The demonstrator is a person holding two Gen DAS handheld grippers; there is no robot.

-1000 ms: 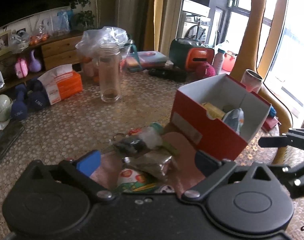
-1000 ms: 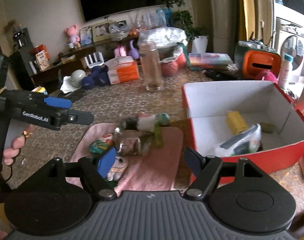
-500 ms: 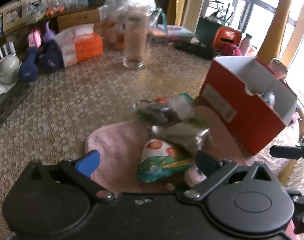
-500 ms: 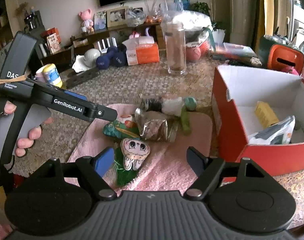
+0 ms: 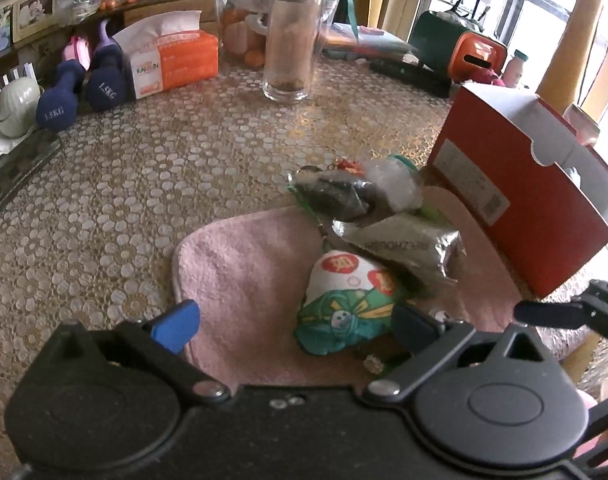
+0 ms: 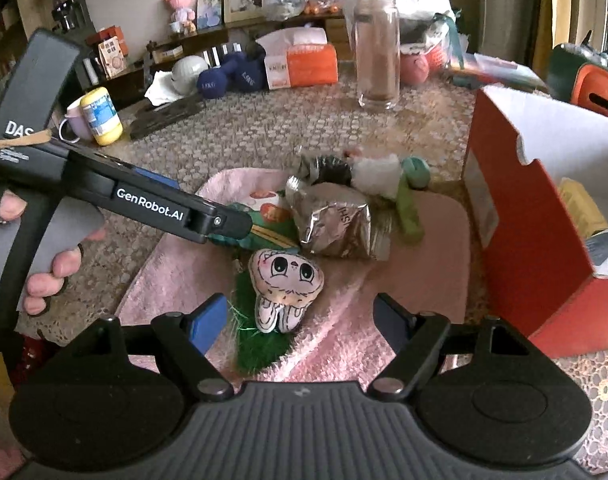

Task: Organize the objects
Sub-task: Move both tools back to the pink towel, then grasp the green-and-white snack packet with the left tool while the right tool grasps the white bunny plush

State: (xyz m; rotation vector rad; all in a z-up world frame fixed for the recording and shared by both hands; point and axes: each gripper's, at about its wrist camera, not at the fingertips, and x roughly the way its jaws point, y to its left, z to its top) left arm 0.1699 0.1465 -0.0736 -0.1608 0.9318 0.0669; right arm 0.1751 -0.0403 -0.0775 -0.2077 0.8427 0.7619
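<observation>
A pink towel (image 5: 244, 272) (image 6: 423, 248) lies on the table with a pile of small items on it. The pile holds a green-and-white snack packet (image 5: 343, 304) (image 6: 268, 220), a silver foil packet (image 5: 407, 240) (image 6: 335, 228), a dark packet (image 5: 335, 196) and a cartoon-face plush (image 6: 284, 280) on a green tuft. A red box (image 5: 515, 204) (image 6: 519, 220) stands to the right, with items inside. My left gripper (image 5: 294, 326) is open, just above the green packet; its finger (image 6: 220, 222) reaches over it. My right gripper (image 6: 300, 322) is open, around the plush.
A tall glass jar (image 5: 292, 36) (image 6: 377, 44) stands behind the pile. An orange tissue box (image 5: 172, 60), blue dumbbells (image 5: 80, 92) and a white helmet (image 5: 16, 104) sit at the far left. A yellow bottle and a mug (image 6: 92, 118) stand at the left.
Both grippers have moved forward and down toward the pile on the towel. The left gripper has come closer to the green packet, the right one to the plush.
</observation>
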